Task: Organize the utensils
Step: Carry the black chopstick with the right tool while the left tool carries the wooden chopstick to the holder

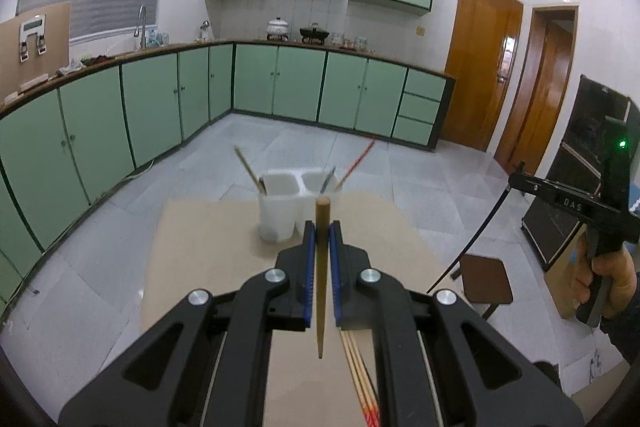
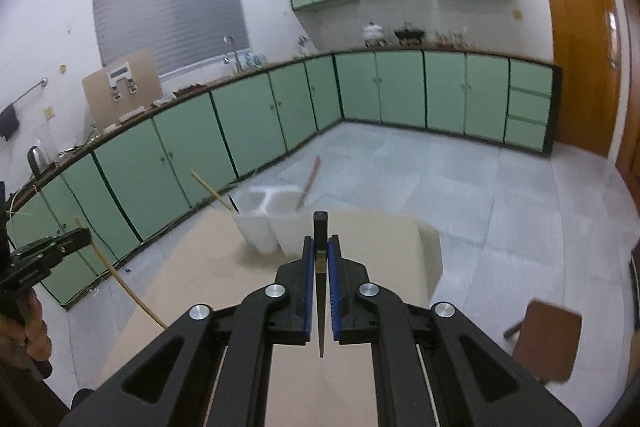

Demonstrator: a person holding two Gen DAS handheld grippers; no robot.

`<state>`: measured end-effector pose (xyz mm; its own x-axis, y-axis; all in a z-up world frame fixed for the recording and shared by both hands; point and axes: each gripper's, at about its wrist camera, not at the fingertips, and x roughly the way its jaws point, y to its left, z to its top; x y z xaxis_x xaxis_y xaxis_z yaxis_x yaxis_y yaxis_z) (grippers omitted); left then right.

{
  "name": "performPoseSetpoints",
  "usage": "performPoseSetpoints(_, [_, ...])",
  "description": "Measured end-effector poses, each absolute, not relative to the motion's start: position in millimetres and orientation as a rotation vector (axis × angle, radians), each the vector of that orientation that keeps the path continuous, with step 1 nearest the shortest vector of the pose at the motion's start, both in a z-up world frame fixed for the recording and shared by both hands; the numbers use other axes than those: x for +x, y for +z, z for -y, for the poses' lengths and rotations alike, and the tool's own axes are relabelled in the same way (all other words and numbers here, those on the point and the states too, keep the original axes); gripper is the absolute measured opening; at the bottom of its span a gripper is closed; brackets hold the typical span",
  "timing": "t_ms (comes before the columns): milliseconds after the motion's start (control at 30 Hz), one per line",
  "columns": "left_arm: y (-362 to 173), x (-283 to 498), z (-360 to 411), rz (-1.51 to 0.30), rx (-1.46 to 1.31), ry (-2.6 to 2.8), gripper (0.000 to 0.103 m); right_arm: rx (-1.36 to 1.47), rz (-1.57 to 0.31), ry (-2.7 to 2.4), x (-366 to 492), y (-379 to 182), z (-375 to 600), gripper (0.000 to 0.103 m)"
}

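My left gripper [image 1: 322, 227] is shut on a tan wooden chopstick [image 1: 322, 267], held above the cardboard-covered table [image 1: 208, 251]. My right gripper [image 2: 320, 241] is shut on a black chopstick [image 2: 320, 287], also above the table. A white two-compartment utensil holder [image 1: 280, 207] stands at the table's far edge, just ahead of both grippers; it also shows in the right wrist view [image 2: 272, 223]. It holds a tan chopstick [image 1: 250, 169], a grey utensil [image 1: 327, 181] and a red chopstick [image 1: 356, 163]. More red-tipped chopsticks [image 1: 360, 375] lie on the table under my left gripper.
Green kitchen cabinets [image 1: 160, 107] run along the far walls beyond a tiled floor. A brown stool [image 2: 548, 339] stands right of the table. The other hand-held gripper shows at the right edge of the left view [image 1: 592, 211] and the left edge of the right view [image 2: 40, 259].
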<state>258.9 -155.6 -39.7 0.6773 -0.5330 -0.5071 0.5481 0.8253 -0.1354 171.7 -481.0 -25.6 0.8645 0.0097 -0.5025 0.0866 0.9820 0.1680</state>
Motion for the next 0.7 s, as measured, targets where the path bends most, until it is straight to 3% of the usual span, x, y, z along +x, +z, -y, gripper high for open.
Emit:
performPoseSetpoints(333, [9, 301, 193, -0.426, 0.071, -0.58, 0.006, 0.105, -0.426, 0.009, 233, 36, 451, 0.007])
performPoseSetpoints(700, [39, 363, 230, -0.32, 0.058, -0.542, 0.006, 0.066, -0.384, 0.029, 316, 55, 431, 0.007])
